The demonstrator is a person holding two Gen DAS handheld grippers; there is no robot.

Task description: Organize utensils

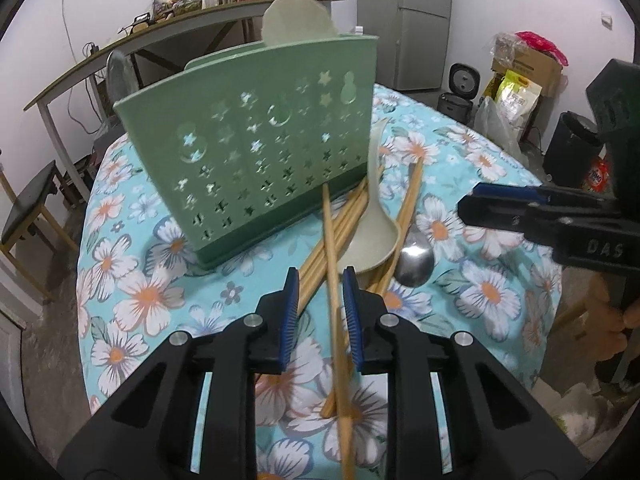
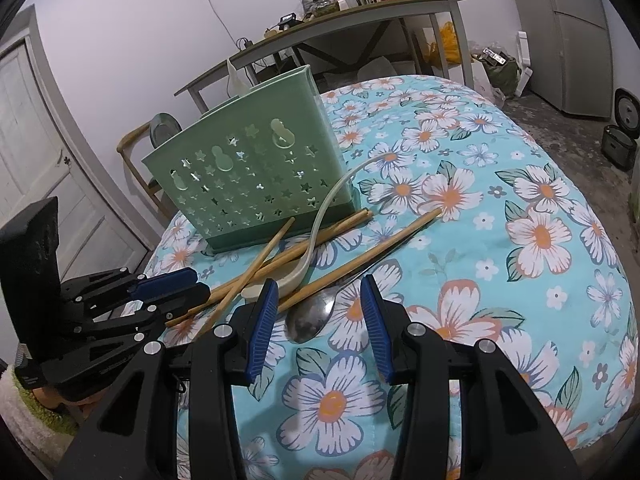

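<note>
A green perforated utensil holder (image 1: 256,152) stands on the floral tablecloth; it also shows in the right wrist view (image 2: 248,184). A pale paddle (image 1: 298,18) sticks out of its top. In front lie several wooden chopsticks (image 1: 408,208), a cream ladle (image 1: 376,240) and a steel spoon (image 1: 416,266). My left gripper (image 1: 321,300) has its jaws partly open around one wooden chopstick (image 1: 334,300), which runs between the pads. My right gripper (image 2: 318,308) is open above the steel spoon (image 2: 310,318), beside the chopsticks (image 2: 360,264) and ladle (image 2: 280,280).
The round table's floral cloth (image 2: 520,240) drops off at the edges. A wooden chair (image 2: 136,152) stands behind the holder. A shelf table with bottles (image 1: 192,20), a fridge (image 1: 404,20), and bags and boxes (image 1: 516,88) stand around the room.
</note>
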